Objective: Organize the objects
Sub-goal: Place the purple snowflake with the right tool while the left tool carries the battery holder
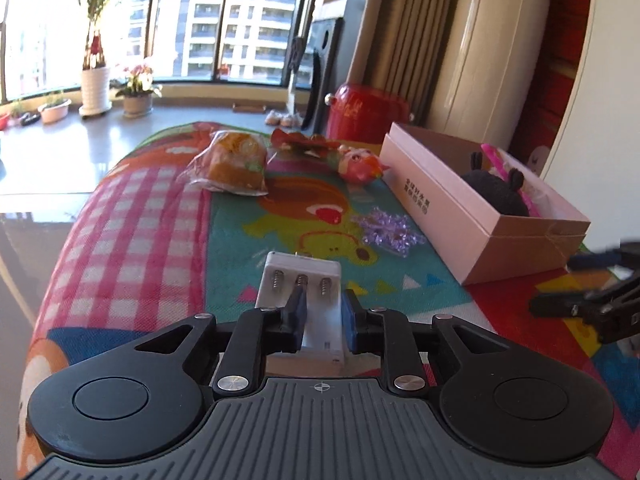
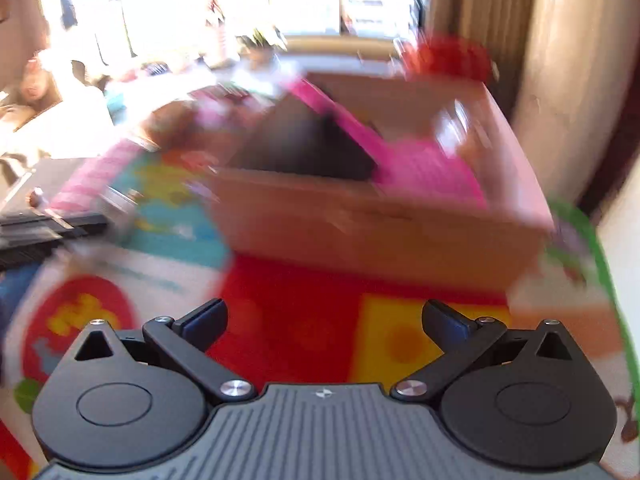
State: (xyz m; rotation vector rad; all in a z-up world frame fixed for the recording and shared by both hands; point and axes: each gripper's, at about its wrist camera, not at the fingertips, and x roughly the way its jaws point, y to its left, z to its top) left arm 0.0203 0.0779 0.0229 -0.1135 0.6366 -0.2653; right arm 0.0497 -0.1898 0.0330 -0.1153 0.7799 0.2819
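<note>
White plastic battery charger [image 1: 302, 280] is sitting clamped between the blue pads of the left gripper [image 1: 323, 320], near centre of the left wrist view; three contact springs are showing at its far end. Whether it is resting on the mat [image 1: 160, 216] or lifted just above it, I cannot tell. The colourful cartoon mat is covering the counter.

Beyond the charger, a purple crystal-like ornament [image 1: 386, 230] is lying on the mat, just left of the pink box [image 1: 452, 216]. The box is standing open at the right, holding a black plush toy [image 1: 496, 190] and a pink item I cannot identify. Farther off, a bagged snack [image 1: 236, 164] is lying left of centre, with a small pink pig toy [image 1: 360, 164] to its right, near the box's far corner. A red container [image 1: 368, 114] is standing behind them.

The right gripper [image 2: 323, 322] is spreading its jaws wide with nothing between them, hovering over the red and yellow part of the mat [image 2: 304, 312], near side of the pink box [image 2: 380, 220]. The right wrist view is heavily motion-blurred; box contents are reading only as black and pink shapes. In the left wrist view the right gripper [image 1: 560, 284] is showing at the right edge, near the box's near corner.
</note>
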